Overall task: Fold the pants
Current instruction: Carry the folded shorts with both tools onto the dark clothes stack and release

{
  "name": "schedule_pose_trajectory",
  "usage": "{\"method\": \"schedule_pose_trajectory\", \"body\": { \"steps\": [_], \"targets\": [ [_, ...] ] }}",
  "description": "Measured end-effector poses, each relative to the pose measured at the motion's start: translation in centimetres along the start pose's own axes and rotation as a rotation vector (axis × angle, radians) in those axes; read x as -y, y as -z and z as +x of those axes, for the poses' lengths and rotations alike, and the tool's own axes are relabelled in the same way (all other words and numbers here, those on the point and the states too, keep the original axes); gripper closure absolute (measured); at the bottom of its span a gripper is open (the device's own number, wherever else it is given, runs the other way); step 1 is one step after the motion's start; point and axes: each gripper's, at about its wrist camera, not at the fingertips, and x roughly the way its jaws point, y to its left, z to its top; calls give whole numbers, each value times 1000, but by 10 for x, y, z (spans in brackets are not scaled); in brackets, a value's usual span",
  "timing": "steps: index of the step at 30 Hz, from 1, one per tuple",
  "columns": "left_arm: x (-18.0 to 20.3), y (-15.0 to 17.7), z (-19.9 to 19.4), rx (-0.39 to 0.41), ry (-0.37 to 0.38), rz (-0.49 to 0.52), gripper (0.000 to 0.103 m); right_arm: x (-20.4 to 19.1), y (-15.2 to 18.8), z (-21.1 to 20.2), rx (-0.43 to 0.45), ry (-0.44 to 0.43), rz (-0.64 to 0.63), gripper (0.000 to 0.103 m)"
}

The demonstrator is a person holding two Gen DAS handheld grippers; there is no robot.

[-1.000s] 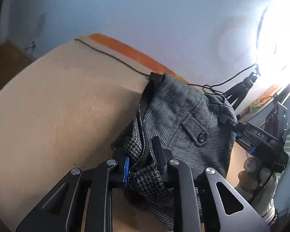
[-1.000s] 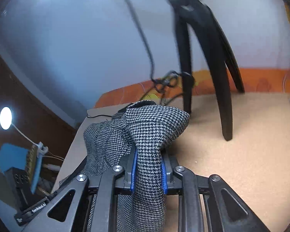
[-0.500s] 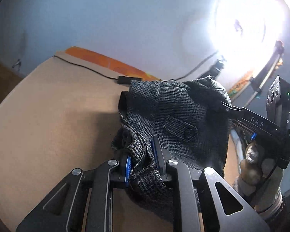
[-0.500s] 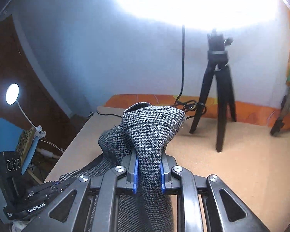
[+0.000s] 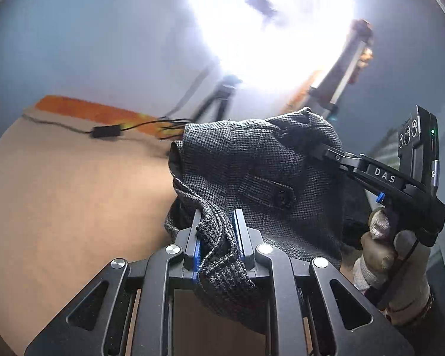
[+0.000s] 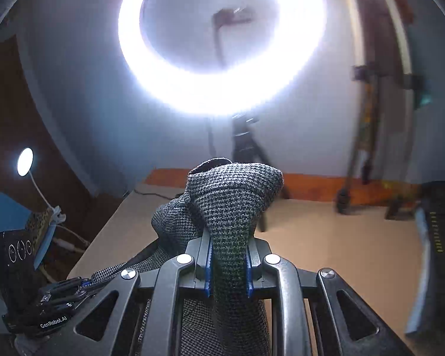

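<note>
**Pants held aloft by both grippers, ready to be laid out**

We have the grey houndstooth pants (image 5: 261,175) lifted off the tan table (image 5: 68,207), bunched between the 2 grippers and hanging above its near edge. The left gripper (image 5: 218,237) is clamped on a fold of the waistband area, cloth filling the gap between its blue pads. The right gripper (image 6: 227,261) is likewise closed on a thick roll of the same cloth (image 6: 231,207), which bulges above its fingers.

To do this step well, we judge that the 2 grips should draw apart until the cloth between them is taut, then lower together so the pants land flat, not in a heap. We keep both clamps firm; the weave looks thick and heavy enough to slip.

The left wrist view shows what the right cannot: the buttoned pocket flap (image 5: 277,195), the right gripper's body seen from the side (image 5: 379,178) and the gloved hand (image 5: 391,246) holding it. The right wrist view alone shows the ring light (image 6: 222,83) whole, its tripod (image 6: 246,148) on the table, and a small lamp (image 6: 25,161) off to the left.
</note>
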Motion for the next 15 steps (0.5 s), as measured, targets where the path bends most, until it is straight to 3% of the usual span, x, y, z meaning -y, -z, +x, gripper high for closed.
{"method": "schedule_pose_trajectory", "body": {
  "steps": [15],
  "targets": [
    [173,-20,62,-18,188,154,87,131,-26,-137,114,142,44,88]
  ]
}}
